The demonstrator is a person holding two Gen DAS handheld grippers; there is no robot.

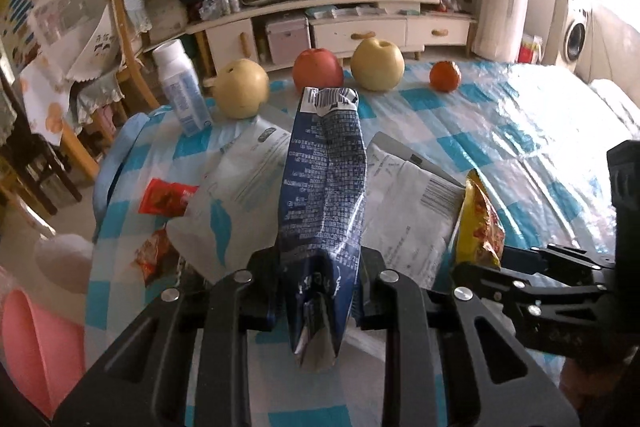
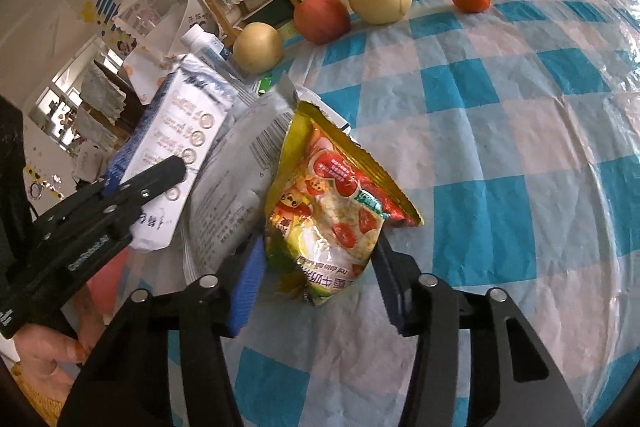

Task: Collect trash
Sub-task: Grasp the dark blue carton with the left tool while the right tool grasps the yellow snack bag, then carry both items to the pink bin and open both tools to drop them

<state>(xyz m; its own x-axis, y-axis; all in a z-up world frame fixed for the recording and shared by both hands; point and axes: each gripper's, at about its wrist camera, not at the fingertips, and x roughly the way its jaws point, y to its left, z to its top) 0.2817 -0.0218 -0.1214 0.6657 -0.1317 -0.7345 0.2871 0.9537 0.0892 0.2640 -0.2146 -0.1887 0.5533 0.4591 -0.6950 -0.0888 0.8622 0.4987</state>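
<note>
Crumpled blue carton point(image 1: 324, 187), light and soft, clamped at its flattened lower end by the left gripper point(image 1: 320, 291) above the table's point(image 2: 500, 147) left edge; right gripper point(image 2: 320, 259) grasps a yellow snack packet point(image 2: 332, 203), slippery foil, by its bottom.

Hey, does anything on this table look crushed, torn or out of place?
Yes. The blue carton in the left gripper is crumpled, its top folded. Flat wrappers are strewn near the table edge, one red wrapper by the rim. The yellow packet sits tilted between the right gripper fingers. The fruit stands tidy.
</note>
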